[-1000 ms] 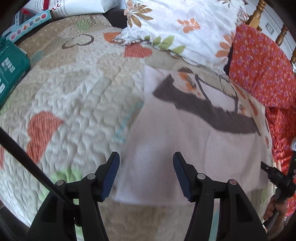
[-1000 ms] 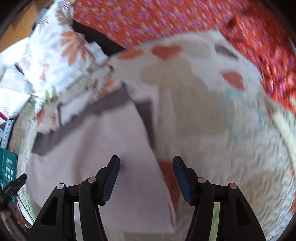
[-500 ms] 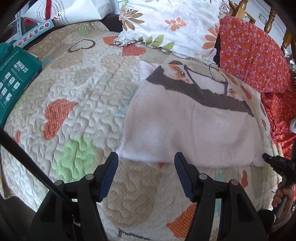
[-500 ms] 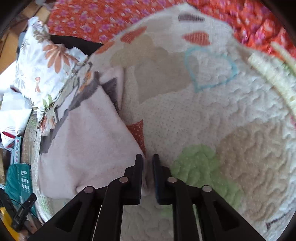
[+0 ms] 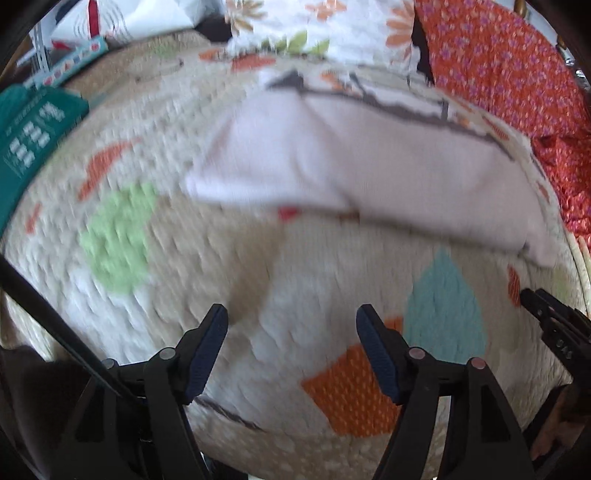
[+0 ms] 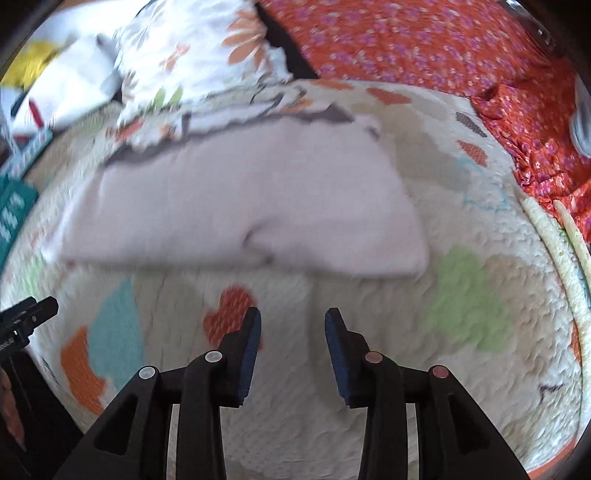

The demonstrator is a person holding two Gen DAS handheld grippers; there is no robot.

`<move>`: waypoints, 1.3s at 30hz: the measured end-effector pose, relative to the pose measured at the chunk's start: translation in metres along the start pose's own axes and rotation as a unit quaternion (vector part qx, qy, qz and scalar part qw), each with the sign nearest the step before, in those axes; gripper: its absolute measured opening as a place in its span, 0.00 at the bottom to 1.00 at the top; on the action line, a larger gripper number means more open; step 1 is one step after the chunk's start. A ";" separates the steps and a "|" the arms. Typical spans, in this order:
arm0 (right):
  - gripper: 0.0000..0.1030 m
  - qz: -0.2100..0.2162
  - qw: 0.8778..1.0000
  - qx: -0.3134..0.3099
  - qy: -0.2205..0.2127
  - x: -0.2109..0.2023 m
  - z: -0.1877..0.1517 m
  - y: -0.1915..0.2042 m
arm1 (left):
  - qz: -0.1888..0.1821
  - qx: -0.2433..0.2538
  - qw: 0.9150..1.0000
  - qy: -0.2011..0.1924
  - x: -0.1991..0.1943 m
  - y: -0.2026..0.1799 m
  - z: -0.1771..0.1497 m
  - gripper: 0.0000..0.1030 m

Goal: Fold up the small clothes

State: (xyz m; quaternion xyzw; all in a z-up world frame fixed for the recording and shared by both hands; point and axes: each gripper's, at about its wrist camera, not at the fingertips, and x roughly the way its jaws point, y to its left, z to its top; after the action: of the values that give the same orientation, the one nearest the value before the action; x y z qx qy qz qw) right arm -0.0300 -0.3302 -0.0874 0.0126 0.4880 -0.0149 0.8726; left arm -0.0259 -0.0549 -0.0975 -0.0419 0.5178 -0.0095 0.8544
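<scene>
On my far left a teal box (image 5: pixel 26 144) sits at the edge of the quilted bedspread (image 5: pixel 147 280). My left gripper (image 5: pixel 291 347) hangs over bare quilt, jaws wide and opening further, nothing between them. Ahead of both grippers lies the folded pale pink garment (image 5: pixel 369 162), flat on the quilt, its dark-trimmed printed part toward the floral pillow (image 5: pixel 325 33); both views are blurred. My right gripper (image 6: pixel 293 339) is about half open and widening, empty too, above an orange heart patch just short of the garment's near edge. Rightmost is the red flowered fabric (image 6: pixel 443 48).
</scene>
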 end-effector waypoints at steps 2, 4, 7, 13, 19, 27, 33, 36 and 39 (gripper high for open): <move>0.41 -0.023 0.999 -0.011 -0.021 0.001 -0.006 0.005 | 0.014 0.012 1.000 -0.007 0.001 -0.003 -0.006 0.70; 0.46 -0.032 0.999 -0.010 -0.028 0.000 -0.007 0.005 | 0.017 0.022 1.000 -0.006 0.001 -0.007 -0.010 0.75; 0.56 -0.026 0.999 0.011 -0.028 0.003 -0.008 -0.004 | 0.016 0.017 1.000 -0.001 0.003 -0.007 -0.012 0.81; 0.62 -0.018 0.999 0.027 -0.036 0.003 -0.010 -0.006 | 0.023 0.021 0.999 0.008 0.010 -0.011 -0.016 0.94; 0.72 -0.020 0.999 0.026 -0.043 0.006 -0.011 -0.002 | 0.024 0.011 1.000 0.015 0.014 -0.008 -0.016 1.00; 0.90 -0.002 0.998 0.033 -0.060 0.010 -0.011 0.000 | 0.021 0.007 1.000 0.017 0.016 -0.006 -0.016 1.00; 1.00 -0.010 0.998 0.024 -0.065 0.015 -0.013 0.008 | 0.016 0.002 1.000 0.008 0.016 -0.005 -0.017 1.00; 1.00 -0.008 0.998 0.023 -0.064 0.016 -0.012 0.007 | 0.017 -0.003 1.000 -0.005 0.015 -0.005 -0.020 1.00; 1.00 -0.006 0.997 0.024 -0.067 0.015 -0.013 0.007 | 0.019 -0.012 1.000 -0.009 0.016 -0.005 -0.019 1.00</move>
State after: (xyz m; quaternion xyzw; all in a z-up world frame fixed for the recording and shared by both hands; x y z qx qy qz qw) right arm -0.0333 -0.3230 -0.1072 0.0296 0.4281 -0.0322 0.9027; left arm -0.0356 -0.0619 -0.1202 -0.0427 0.5111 0.0133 0.8583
